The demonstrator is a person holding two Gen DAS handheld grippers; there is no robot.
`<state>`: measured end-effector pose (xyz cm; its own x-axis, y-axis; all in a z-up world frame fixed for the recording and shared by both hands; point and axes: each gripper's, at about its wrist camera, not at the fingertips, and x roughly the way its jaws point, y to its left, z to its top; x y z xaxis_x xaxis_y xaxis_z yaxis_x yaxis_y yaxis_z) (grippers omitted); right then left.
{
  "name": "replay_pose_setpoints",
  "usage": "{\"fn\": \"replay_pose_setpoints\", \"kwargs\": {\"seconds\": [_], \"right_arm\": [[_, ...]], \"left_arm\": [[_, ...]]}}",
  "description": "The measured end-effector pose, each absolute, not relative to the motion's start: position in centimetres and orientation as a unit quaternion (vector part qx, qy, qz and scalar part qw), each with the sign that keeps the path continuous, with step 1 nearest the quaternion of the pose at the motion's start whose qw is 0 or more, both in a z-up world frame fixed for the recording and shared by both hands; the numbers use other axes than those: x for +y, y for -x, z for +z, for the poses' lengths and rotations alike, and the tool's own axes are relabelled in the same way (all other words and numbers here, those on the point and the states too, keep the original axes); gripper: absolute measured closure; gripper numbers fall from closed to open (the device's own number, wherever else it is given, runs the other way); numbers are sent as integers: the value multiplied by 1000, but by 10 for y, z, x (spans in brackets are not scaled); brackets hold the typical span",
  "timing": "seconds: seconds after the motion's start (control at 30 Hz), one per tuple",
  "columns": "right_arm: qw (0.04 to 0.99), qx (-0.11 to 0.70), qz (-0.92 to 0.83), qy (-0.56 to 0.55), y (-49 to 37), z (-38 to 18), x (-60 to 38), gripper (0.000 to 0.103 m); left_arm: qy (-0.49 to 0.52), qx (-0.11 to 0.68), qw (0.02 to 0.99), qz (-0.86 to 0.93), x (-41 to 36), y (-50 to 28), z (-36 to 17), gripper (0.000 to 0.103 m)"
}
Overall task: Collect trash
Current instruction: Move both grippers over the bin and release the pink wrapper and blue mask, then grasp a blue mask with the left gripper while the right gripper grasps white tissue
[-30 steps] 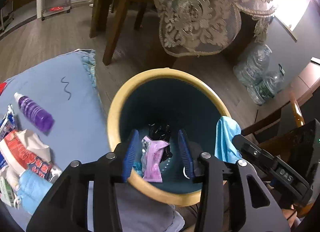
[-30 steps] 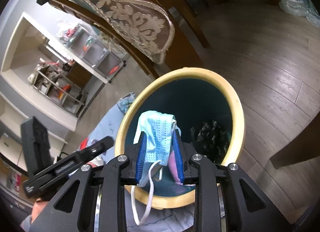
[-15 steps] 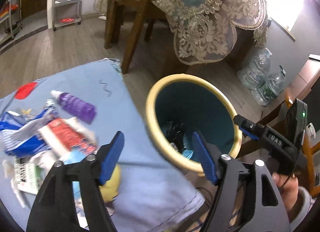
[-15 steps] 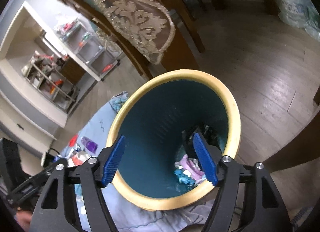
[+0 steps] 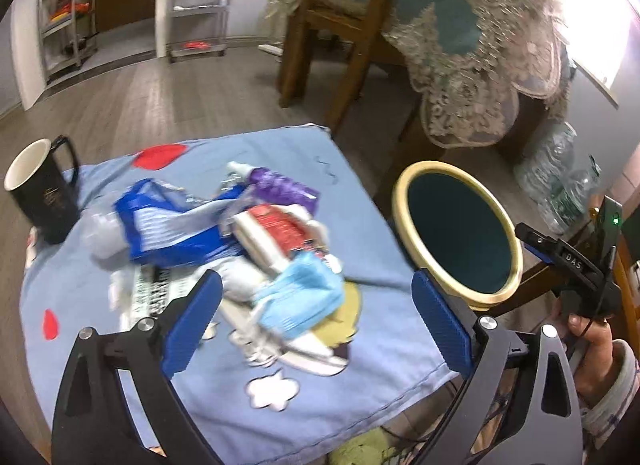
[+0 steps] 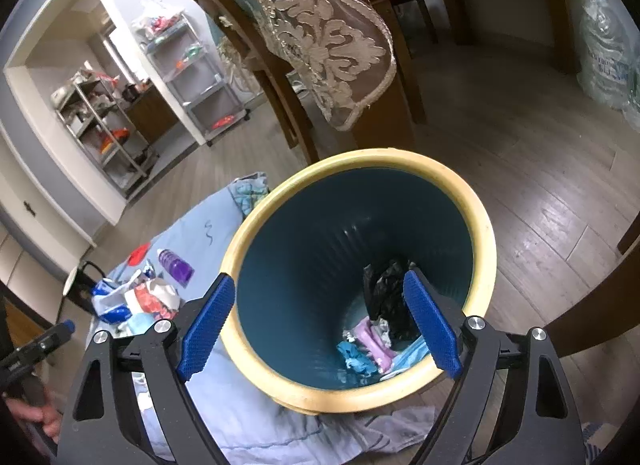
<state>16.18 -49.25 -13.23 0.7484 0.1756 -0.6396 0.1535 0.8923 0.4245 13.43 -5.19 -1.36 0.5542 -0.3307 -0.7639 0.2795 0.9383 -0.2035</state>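
A pile of trash lies on the blue cloth [image 5: 280,405]: a blue face mask [image 5: 300,297], a red and white packet [image 5: 276,233], a blue and white wrapper [image 5: 168,225] and a purple bottle [image 5: 280,185]. My left gripper [image 5: 316,325] is open and empty, just above the mask. The teal bin with a yellow rim [image 6: 360,389] stands right of the cloth, and shows in the left wrist view [image 5: 456,289]. My right gripper [image 6: 320,325] is open and empty over the bin mouth. A mask [image 6: 408,357], a pink wrapper [image 6: 372,337] and black plastic [image 6: 388,301] lie inside.
A black mug [image 5: 40,193] stands at the cloth's far left corner. A wooden chair [image 5: 332,25] and a lace-covered table [image 5: 480,25] stand behind. Water bottles [image 5: 560,177] sit on the floor at the right. Metal shelves [image 6: 192,77] line the back wall.
Both grippers opened: the left dropped the pink wrapper and the right dropped the blue mask into the bin. The left gripper then swung left, over the pile on the cloth.
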Motion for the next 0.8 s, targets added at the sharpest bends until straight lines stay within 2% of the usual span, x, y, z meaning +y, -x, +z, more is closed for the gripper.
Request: {"fn": "replay_pose_setpoints", "kwargs": {"seconds": [0.23,0.57,0.8], "right_arm": [[911,354,17,-211,-158,-126,-481,16],[913,359,30,-190,-155,-122,-464,16],[912,369,31,-179,-152,-124,-456,16]], "left_arm": [[35,440,885,-148,-22,-127,-17,9],[0,468,869,-162,-36,-138,-60,11],[-72,458,865,-194,-79,-153,-76,20]]}}
